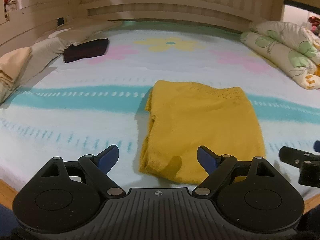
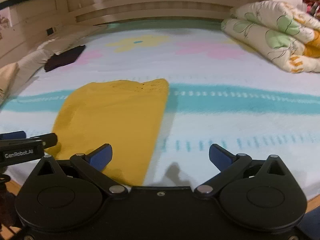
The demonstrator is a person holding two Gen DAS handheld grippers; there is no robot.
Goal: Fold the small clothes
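- A folded garment (image 1: 202, 128) lies flat on the bed (image 1: 80, 120), near its front edge.
- The left gripper (image 1: 158, 158) hangs above the garment's near end, jaws spread wide, nothing between them.
- The right gripper (image 2: 160, 158) hangs just right of the garment, jaws also apart over bare sheet.
- A second folded garment (image 1: 86, 50) lies far back on the left, beside the pillows (image 1: 40, 50).
- A rolled quilt (image 1: 284, 54) sits at the back right.
- The headboard (image 1: 164, 6) stands behind everything.
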